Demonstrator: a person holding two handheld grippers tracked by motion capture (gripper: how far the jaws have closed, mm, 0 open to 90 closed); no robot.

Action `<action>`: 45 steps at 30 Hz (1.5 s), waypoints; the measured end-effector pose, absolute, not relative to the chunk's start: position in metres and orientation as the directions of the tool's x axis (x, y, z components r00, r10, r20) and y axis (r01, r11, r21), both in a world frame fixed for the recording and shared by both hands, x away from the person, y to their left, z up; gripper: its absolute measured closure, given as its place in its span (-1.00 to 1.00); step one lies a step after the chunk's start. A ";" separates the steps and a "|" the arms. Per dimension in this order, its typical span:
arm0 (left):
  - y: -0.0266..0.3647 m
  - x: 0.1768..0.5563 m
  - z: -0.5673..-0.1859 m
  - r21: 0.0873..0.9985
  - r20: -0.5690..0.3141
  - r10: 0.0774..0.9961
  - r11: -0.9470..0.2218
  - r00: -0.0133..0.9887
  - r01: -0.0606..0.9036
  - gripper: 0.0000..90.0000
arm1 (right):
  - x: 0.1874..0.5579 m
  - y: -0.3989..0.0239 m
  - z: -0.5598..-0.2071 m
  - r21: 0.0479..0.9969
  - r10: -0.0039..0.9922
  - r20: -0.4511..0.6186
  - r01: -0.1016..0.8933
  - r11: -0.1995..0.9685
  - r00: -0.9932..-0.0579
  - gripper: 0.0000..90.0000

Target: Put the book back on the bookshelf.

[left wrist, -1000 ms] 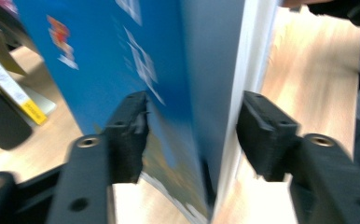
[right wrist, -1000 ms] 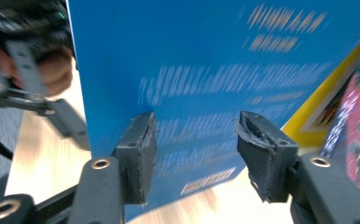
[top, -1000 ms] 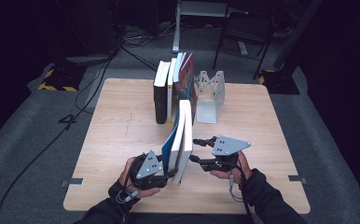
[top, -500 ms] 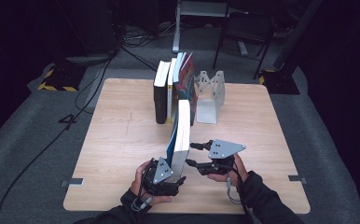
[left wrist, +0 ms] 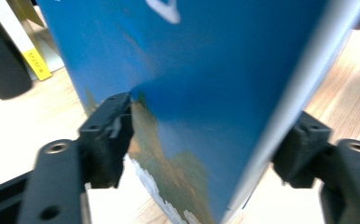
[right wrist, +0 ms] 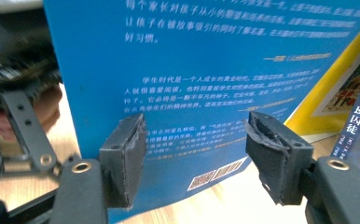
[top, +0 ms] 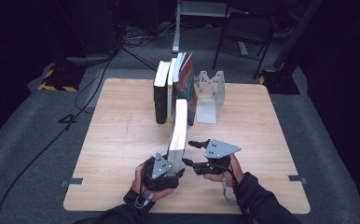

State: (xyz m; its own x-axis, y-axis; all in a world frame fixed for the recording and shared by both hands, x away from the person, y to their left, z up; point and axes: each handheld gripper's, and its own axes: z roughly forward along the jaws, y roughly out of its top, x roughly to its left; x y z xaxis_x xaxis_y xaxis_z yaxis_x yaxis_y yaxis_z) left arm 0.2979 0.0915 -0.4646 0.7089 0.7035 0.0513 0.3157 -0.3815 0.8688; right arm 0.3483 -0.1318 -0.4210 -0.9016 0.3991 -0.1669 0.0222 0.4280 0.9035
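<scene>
Blue book (top: 178, 128) stands on edge at desk (top: 117, 140) centre-front, long axis running away from the person toward the shelved books (top: 173, 88). Left gripper (top: 171, 175) straddles its near end, jaws just closing, contact unclear. Right gripper (top: 190, 153) spread, facing the back cover.

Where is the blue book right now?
In the high view the blue book stands on edge near the table's front, between the left gripper and right gripper.
</scene>
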 end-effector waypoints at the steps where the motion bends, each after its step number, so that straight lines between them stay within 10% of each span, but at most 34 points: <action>1: 0.093 0.297 -0.464 0.868 0.056 0.700 -0.386 0.711 0.313 -0.22 | 0.348 -0.132 -0.421 0.900 0.397 -0.174 0.018 0.436 -0.901 -0.16; 11: 0.121 0.297 -0.461 0.871 0.041 0.733 -0.359 0.679 0.336 0.23 | 0.350 -0.154 -0.420 0.889 0.424 -0.191 0.026 0.456 -0.885 -0.17; 32: 0.121 0.316 -0.455 0.924 0.026 0.786 -0.256 0.618 0.286 -0.17 | 0.350 -0.281 -0.461 0.801 0.601 -0.128 0.275 0.532 -0.789 -0.20; 38: 0.126 0.321 -0.449 0.930 0.006 0.738 -0.253 0.675 0.269 0.28 | 0.348 -0.289 -0.466 0.782 0.607 -0.128 0.296 0.548 -0.784 -0.20; 45: 0.117 0.326 -0.447 0.928 -0.021 0.676 -0.260 0.736 0.265 0.32 | 0.348 -0.293 -0.465 0.778 0.615 -0.130 0.304 0.550 -0.778 -0.20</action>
State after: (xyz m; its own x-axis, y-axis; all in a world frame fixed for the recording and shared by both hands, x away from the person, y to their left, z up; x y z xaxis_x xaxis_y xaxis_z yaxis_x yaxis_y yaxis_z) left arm 0.3260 0.1171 -0.4474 0.7362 0.6765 -0.0210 0.2654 -0.2600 0.9284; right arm 0.3482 -0.2929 -0.4651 -0.7781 0.6145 -0.1301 0.3043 0.5499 0.7778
